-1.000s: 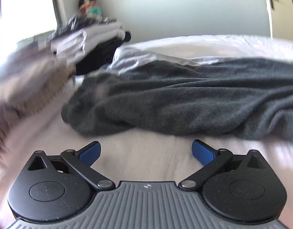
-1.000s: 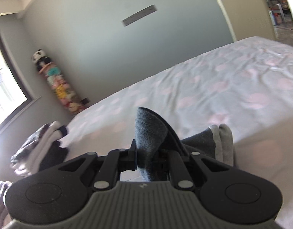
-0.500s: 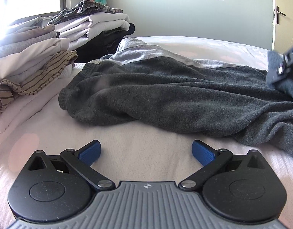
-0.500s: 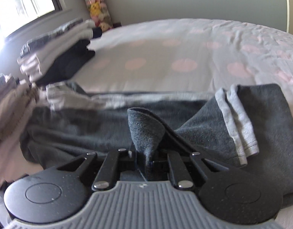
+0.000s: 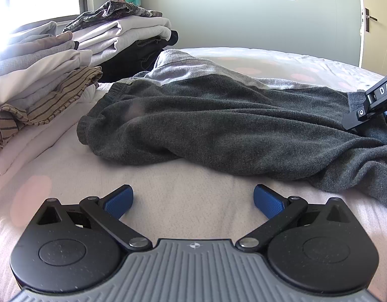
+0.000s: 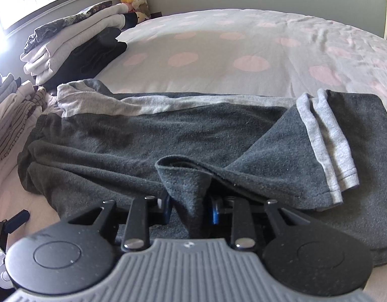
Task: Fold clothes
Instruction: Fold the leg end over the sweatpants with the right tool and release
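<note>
"Two grippers, but only one is holding. Which one?"

"The right gripper (image 6: pixel 191 210). Its jaws are pinched on a bunched edge of the dark gray pants (image 6: pixel 148 146), at the end with the light gray cuff (image 6: pixel 327 136)."

"And the left gripper (image 5: pixel 193 198)?"

"Its jaws are spread wide with nothing between them. It hangs just over the bed sheet (image 5: pixel 173 183), near the front edge of the pants (image 5: pixel 231 125) but not touching."

"Which way do the pants lie?"

"Long ways, from left to right across the bed. The waist end (image 5: pixel 97 123) is on the left, close to the stacks of folded clothes (image 5: pixel 42 75). So the left gripper is nearer that end."

"What then?"

"I think the left one should reach forward and a bit left to grab the waist."
</note>
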The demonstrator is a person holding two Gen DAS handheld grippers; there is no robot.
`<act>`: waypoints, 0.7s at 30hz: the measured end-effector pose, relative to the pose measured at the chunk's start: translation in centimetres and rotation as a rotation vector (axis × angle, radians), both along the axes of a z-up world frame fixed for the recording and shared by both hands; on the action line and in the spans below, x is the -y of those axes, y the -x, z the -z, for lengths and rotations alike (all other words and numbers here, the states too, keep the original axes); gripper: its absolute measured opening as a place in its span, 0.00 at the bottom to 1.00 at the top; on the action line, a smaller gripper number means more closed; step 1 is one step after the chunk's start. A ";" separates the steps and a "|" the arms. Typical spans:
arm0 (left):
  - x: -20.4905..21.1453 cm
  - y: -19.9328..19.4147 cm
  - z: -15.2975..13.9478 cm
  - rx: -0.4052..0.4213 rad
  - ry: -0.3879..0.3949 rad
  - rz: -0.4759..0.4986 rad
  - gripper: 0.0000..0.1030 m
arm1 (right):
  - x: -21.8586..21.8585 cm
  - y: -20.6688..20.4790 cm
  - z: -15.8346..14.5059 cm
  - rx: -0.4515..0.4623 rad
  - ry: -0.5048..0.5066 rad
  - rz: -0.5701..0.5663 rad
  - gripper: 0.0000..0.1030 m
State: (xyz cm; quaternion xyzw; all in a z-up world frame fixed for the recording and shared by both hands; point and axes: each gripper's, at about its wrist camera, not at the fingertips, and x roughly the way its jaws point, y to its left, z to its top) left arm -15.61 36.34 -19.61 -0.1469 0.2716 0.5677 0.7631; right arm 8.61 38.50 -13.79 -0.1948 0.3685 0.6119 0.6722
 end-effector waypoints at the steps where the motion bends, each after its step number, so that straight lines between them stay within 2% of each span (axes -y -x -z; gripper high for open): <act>1: 0.0 0.0 0.0 0.000 0.001 0.000 1.00 | -0.1 0.1 0.0 0.006 0.003 -0.003 0.32; 17: 0.0 0.1 -0.1 0.006 0.003 -0.001 1.00 | -0.9 1.6 -1.0 0.100 0.072 0.013 0.33; 18: 0.0 0.1 0.0 0.007 0.003 0.000 1.00 | -1.0 1.9 -1.2 0.107 0.076 0.009 0.34; 21: -0.1 0.1 -0.1 0.008 0.004 0.000 1.00 | -1.1 3.1 -2.2 0.134 0.072 -0.030 0.51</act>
